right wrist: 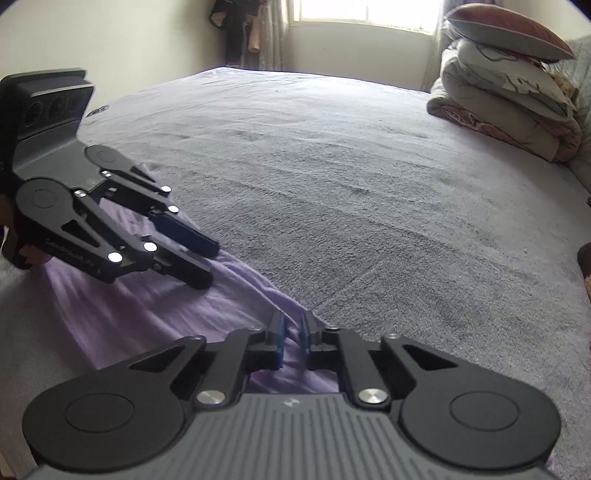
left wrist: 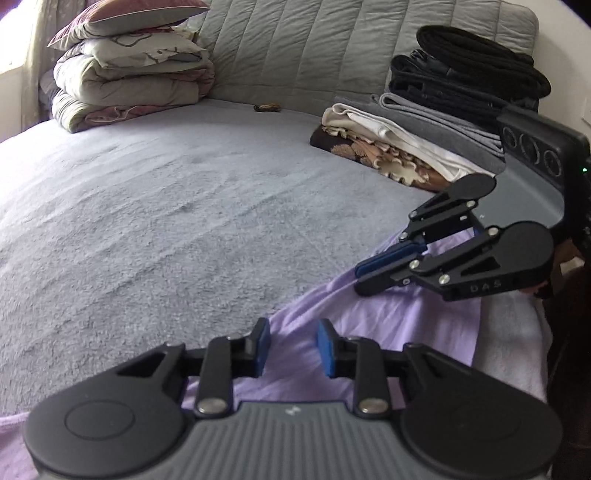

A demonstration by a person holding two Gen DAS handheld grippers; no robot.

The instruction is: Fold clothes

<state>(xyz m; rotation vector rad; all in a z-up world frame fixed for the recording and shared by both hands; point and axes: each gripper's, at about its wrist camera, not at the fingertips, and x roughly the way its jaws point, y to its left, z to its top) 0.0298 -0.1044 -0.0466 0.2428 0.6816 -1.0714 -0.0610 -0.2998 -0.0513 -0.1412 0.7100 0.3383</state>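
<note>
Left wrist view: your left gripper (left wrist: pixel 291 345) stands spread over the thin lilac cotton garment (left wrist: pixel 388 325) at the grey fleece bed's (left wrist: pixel 166 221) near edge; closing shallow could miss the hem.

Right wrist view: your right gripper (right wrist: pixel 292 338) pinches a lilac fold, which may slip. No containers.

A wide bed (right wrist: pixel 369 166) in grey fleece is filling the room. A quilted grey headboard (left wrist: pixel 295 48) is standing behind it. Daylight is coming through a window (right wrist: pixel 365 11) in the pale wall (right wrist: pixel 110 37) beyond the bed's far edge.
</note>
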